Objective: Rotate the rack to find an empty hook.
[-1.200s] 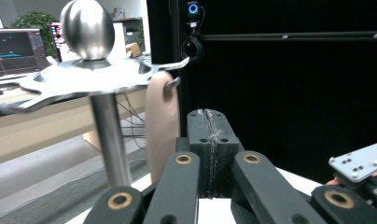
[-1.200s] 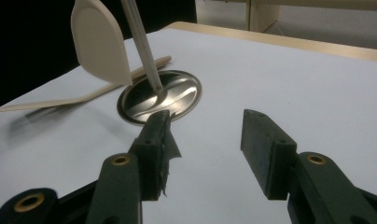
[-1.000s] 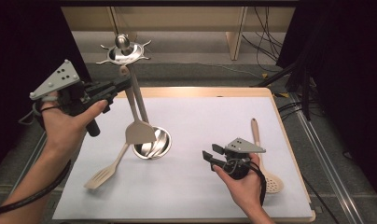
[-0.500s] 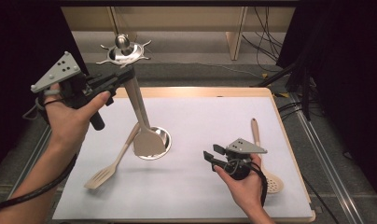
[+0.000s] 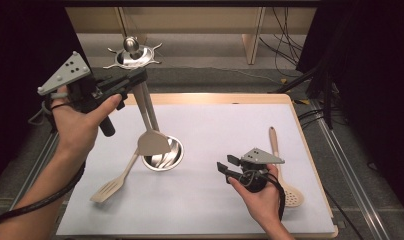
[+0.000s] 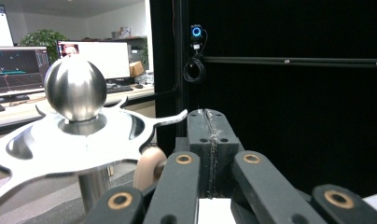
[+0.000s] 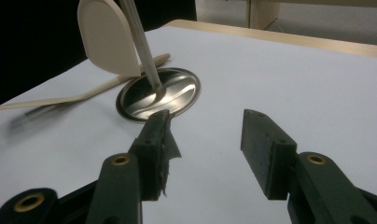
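Steel ladle (image 5: 149, 107) pinched by your left gripper (image 5: 135, 80); a loose pinch drops it. Right gripper (image 5: 225, 164) spread, idle.

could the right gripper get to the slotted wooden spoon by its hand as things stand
Probably yes. The right gripper is open and holds nothing, and the slotted wooden spoon lies flat on the white mat right beside that hand, partly under it. The gripper points away, so the hand would have to turn back.
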A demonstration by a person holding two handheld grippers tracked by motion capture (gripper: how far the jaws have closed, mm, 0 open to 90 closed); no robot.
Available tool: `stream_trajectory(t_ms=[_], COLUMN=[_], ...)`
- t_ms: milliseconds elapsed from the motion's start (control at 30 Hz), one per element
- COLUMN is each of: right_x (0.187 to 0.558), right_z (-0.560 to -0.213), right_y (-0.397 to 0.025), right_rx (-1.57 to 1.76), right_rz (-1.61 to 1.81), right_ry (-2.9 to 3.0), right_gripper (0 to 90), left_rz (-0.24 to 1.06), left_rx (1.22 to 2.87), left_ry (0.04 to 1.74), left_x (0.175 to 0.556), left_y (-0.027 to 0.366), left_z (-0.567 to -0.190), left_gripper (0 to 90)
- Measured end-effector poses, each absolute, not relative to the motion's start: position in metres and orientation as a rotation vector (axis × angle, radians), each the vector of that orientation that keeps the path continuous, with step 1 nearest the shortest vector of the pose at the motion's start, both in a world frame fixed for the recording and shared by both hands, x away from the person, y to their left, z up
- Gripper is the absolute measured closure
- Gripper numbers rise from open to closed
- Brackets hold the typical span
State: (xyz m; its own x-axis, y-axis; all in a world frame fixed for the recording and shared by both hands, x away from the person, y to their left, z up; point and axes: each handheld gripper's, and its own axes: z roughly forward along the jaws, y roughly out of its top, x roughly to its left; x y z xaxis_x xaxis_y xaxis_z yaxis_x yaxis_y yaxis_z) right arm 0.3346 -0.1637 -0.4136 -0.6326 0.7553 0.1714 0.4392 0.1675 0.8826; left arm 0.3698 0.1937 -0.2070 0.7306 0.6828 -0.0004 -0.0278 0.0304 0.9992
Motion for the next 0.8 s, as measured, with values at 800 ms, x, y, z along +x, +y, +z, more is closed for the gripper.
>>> stream_trajectory(t_ms=[800], right_x=[0.333], right_z=[-0.412], right_y=[-0.163], right_rx=[1.153], right_rz=[1.446], right_ry=[2.140], right_gripper=[53.3], left_rz=[0.664], left_rx=[1.448], left_ry=[0.613], left_x=[0.369], left_y=[0.202], left_z=[-0.205], left_gripper=[89.3])
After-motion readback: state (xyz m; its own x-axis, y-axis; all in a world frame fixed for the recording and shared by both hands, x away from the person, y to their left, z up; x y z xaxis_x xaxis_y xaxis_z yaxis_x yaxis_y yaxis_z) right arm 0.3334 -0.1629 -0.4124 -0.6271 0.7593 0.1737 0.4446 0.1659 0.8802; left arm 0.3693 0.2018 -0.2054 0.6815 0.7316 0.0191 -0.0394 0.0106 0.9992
